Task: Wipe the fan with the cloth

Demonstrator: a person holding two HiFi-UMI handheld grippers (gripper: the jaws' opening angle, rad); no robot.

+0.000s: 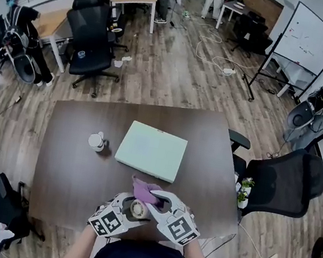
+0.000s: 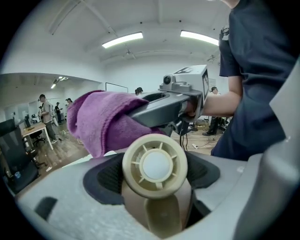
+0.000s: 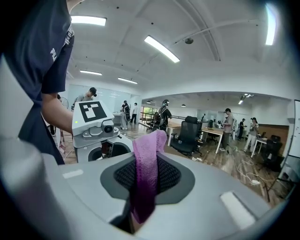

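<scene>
A small cream fan (image 1: 140,209) is held in my left gripper (image 1: 130,210) just above the table's front edge. In the left gripper view the fan's round head (image 2: 155,165) faces the camera, its stem clamped between the jaws of my left gripper (image 2: 157,192). My right gripper (image 1: 158,202) is shut on a purple cloth (image 1: 145,191), which lies against the fan's far side. In the left gripper view the cloth (image 2: 101,119) bulges just above and left of the fan head. In the right gripper view the cloth (image 3: 147,171) hangs pinched between the jaws.
The dark brown table (image 1: 73,171) carries a flat pale-green box (image 1: 151,150) at its middle and a small white jar (image 1: 97,141) to the left. A black office chair (image 1: 282,183) stands at the table's right side. Other chairs, desks and people are farther off.
</scene>
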